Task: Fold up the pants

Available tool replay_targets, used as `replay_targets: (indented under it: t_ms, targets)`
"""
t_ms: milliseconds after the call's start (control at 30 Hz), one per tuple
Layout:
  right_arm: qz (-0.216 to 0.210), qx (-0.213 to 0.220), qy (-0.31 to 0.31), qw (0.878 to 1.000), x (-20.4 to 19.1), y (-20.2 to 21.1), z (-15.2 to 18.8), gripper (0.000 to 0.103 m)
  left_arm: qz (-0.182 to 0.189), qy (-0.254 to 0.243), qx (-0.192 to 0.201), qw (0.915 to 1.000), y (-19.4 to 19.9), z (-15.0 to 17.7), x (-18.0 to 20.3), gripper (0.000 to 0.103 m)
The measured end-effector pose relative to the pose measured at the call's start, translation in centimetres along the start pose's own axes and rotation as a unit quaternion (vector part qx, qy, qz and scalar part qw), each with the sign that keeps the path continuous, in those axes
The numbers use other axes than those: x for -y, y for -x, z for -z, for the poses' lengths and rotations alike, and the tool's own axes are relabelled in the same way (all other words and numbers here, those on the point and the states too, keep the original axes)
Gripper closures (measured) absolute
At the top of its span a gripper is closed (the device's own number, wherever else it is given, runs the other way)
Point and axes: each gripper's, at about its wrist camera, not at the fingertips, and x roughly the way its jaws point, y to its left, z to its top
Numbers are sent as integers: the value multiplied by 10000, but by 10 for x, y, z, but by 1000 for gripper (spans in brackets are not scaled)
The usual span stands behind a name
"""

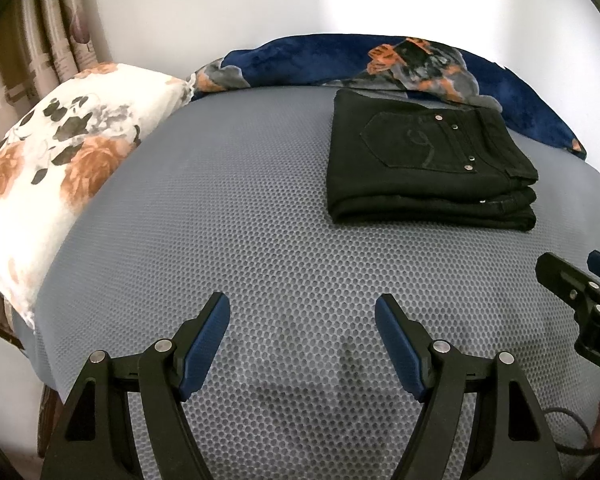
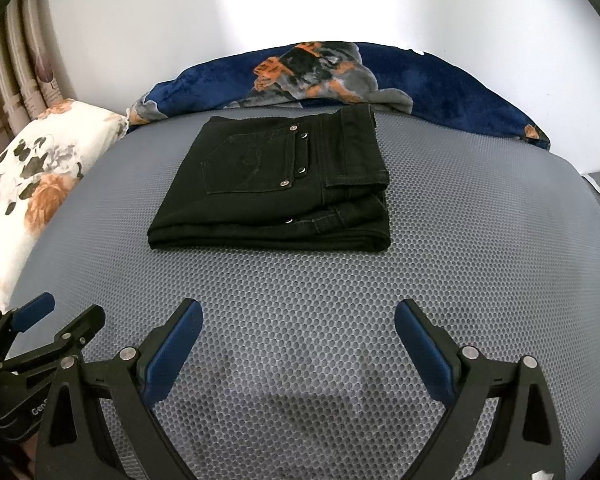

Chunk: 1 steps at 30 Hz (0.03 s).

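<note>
Ahead of both sets of jaws, the black pants [image 2: 272, 184] lie folded in a neat stack on the grey dotted bed cover [image 2: 308, 304], back pocket on top. The left gripper [image 1: 302, 322] has its jaws wide apart with nothing between them, and the pants sit ahead and to the right of them. The right gripper [image 2: 299, 328] is spread apart too, holding nothing, with the pants straight ahead. A flowery pillow [image 1: 56, 168] lies far left. A blue blanket [image 2: 420, 88] lies behind the pants.
</note>
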Motion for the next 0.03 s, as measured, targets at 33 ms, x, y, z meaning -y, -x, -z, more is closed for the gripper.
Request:
replay_targets:
  t_ms: [33]
  targets:
    - [-3,2,6,10000,0,0,0,7,13,-12,-2,10000,0,0,0,28]
